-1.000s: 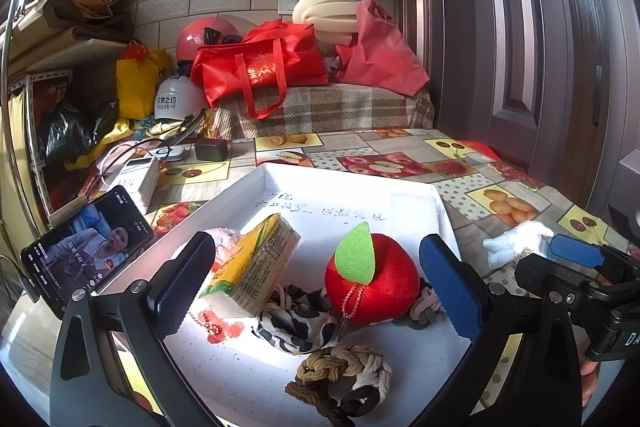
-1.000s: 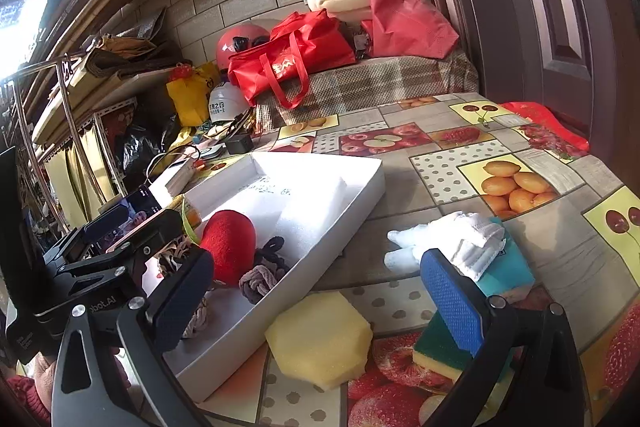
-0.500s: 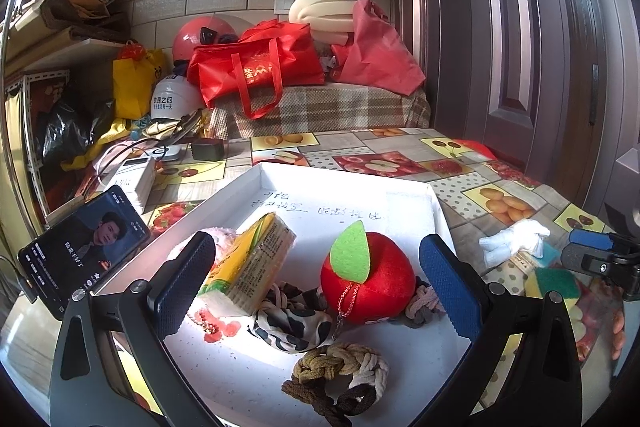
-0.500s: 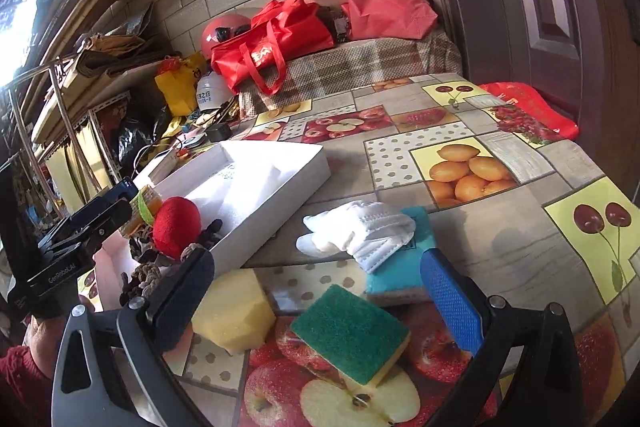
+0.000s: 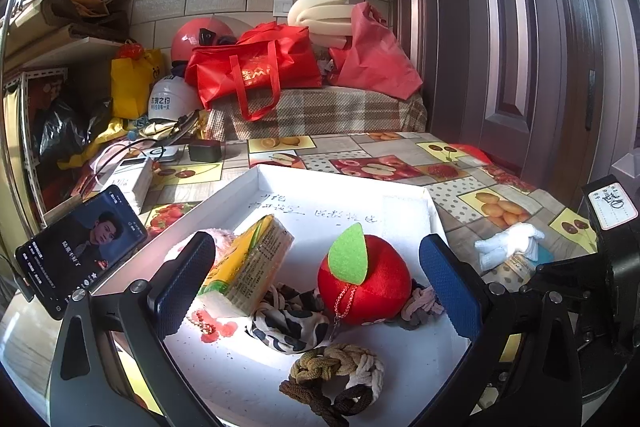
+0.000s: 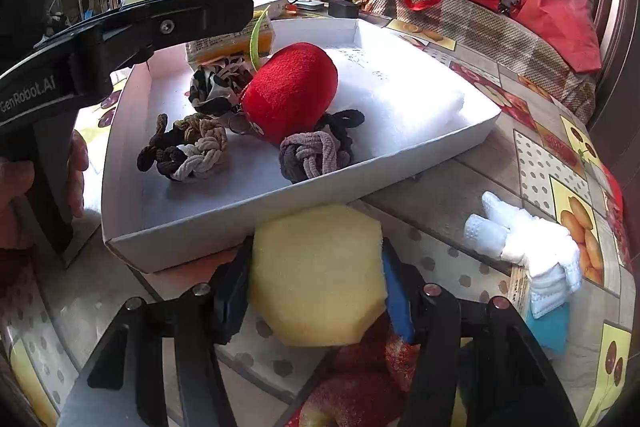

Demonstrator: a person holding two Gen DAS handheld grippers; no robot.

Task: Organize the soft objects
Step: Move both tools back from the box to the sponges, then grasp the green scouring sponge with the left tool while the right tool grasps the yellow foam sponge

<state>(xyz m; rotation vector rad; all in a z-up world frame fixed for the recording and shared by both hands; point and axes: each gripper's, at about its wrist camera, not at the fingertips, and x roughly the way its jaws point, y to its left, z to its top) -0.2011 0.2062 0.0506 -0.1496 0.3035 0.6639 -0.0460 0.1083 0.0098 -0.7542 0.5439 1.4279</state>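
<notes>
Yellow hexagonal foam sponge [image 6: 320, 275] sits between the pads of the right gripper [image 6: 318, 297], which are closed in against its two sides; it lies on the fruit-patterned tablecloth [image 6: 440, 263], just outside the near wall of the shallow white cardboard box [image 6: 240, 215]. Gripping it across the flat sides makes sense, since foam gives and the pads can bite in without slipping. Whether it has left the cloth I cannot tell from this angle.

Inside the box, the soft things gather at one end: a red plush apple with a green felt leaf [image 5: 364, 283], a braided brown-and-cream rope ring [image 5: 336, 379], a black-and-white scrunchie [image 5: 286, 323] and a yellow tissue pack [image 5: 248, 267]. That leaves the far half bare for the sponge.

The left gripper [image 5: 316, 287] hovers over the box, fingers wide apart and holding nothing, likely waiting its turn. A white knitted glove [image 6: 532, 247] lies on the cloth to the right, apparently next to sort.
</notes>
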